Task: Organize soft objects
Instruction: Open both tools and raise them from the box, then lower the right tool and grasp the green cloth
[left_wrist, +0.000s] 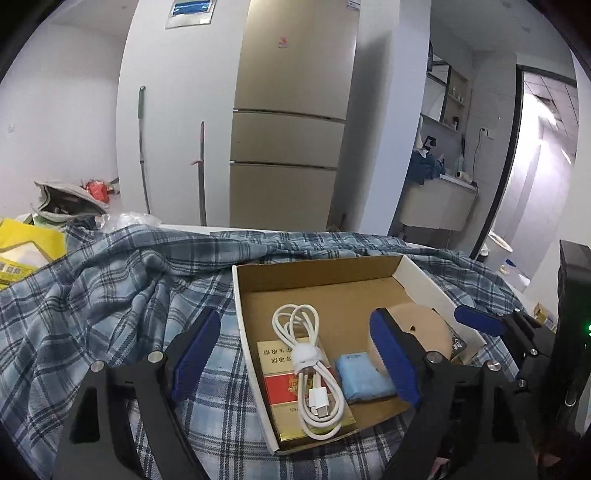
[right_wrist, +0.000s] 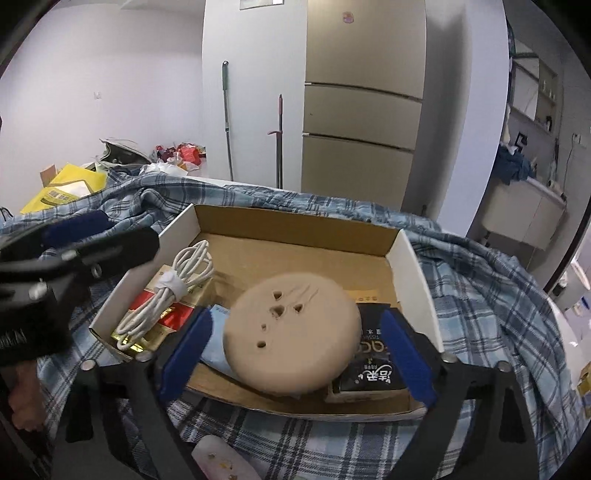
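Note:
An open cardboard box (left_wrist: 317, 271) (right_wrist: 295, 221) lies on a blue plaid cloth (left_wrist: 110, 280) (right_wrist: 480, 280). In it are a coiled white cable (left_wrist: 308, 354) (right_wrist: 173, 291) on a red and gold carton (left_wrist: 284, 391) (right_wrist: 162, 317), a light blue tissue pack (left_wrist: 364, 376) (right_wrist: 216, 343), a round tan soft pad (right_wrist: 291, 328) (left_wrist: 421, 325) and a black tissue pack (right_wrist: 373, 365). My left gripper (left_wrist: 295, 365) is open above the box's near left part. My right gripper (right_wrist: 295, 354) is open with its fingers either side of the tan pad, which rests partly on the packs.
A gold fridge (left_wrist: 291, 122) (right_wrist: 365, 110) and two mop handles (left_wrist: 142, 147) stand behind the table. Yellow bags (left_wrist: 22, 251) (right_wrist: 70, 184) and clutter lie at the far left. A black device (left_wrist: 572, 332) stands at the right. A pale object (right_wrist: 221, 461) lies near the front edge.

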